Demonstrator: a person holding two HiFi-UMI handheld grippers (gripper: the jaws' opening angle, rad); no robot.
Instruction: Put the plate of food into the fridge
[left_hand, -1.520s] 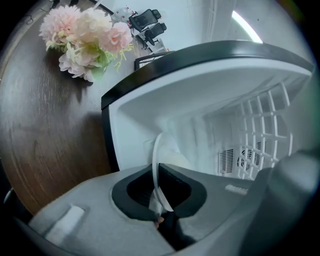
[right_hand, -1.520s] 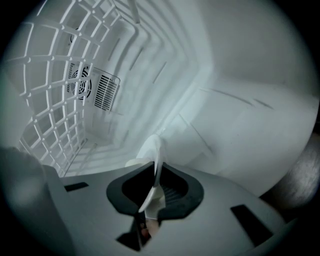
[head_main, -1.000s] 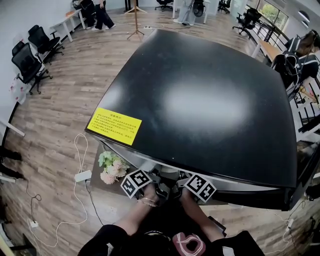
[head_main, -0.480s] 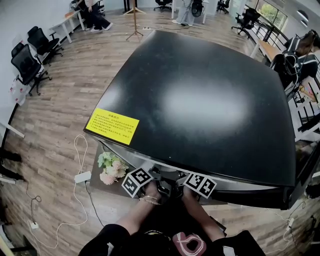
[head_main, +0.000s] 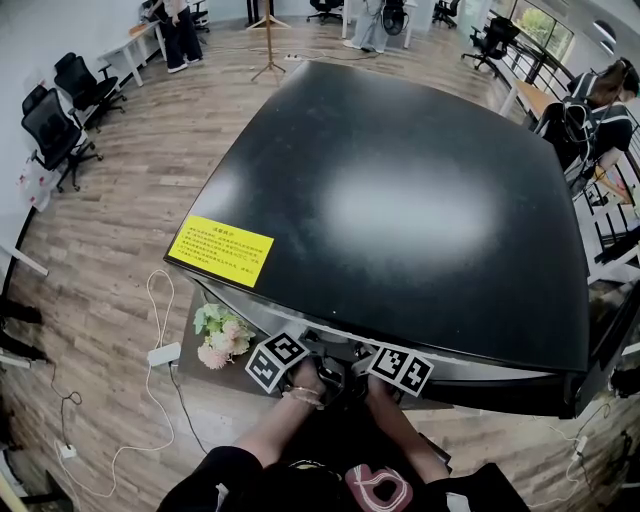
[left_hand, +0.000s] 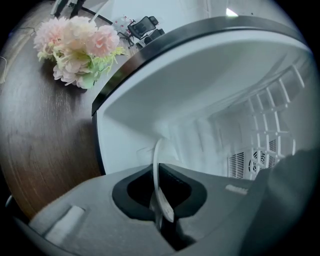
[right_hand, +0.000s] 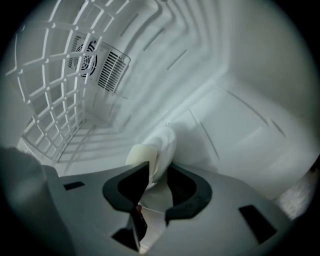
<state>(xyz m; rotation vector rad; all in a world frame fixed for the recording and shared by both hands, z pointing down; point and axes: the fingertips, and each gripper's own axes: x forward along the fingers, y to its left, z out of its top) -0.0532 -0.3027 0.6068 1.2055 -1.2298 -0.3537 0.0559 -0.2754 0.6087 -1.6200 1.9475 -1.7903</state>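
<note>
The fridge (head_main: 400, 200) is a black-topped cabinet seen from above, with a white inside (left_hand: 190, 100). Both grippers reach in under its front edge; only their marker cubes (head_main: 277, 360) (head_main: 400, 370) show in the head view. My left gripper (left_hand: 159, 200) is shut on the thin white rim of the plate (left_hand: 157, 165), seen edge-on. In the right gripper view the plate (right_hand: 165, 145) carries a pale piece of food (right_hand: 139, 152) and sits low inside the fridge. My right gripper (right_hand: 157, 187) is opening, with the plate's edge loose between its jaws.
A white wire rack (right_hand: 50, 75) and a fan vent (right_hand: 112, 70) line the fridge's inside. A yellow label (head_main: 220, 250) sits on the black top. Pink flowers (head_main: 222, 335) stand on a wooden table (left_hand: 40, 130) left of the fridge. Cables and a power strip (head_main: 165, 352) lie on the floor.
Both marker cubes stay at the fridge's front edge, shifted only slightly. Nothing else has visibly changed in the head view.
</note>
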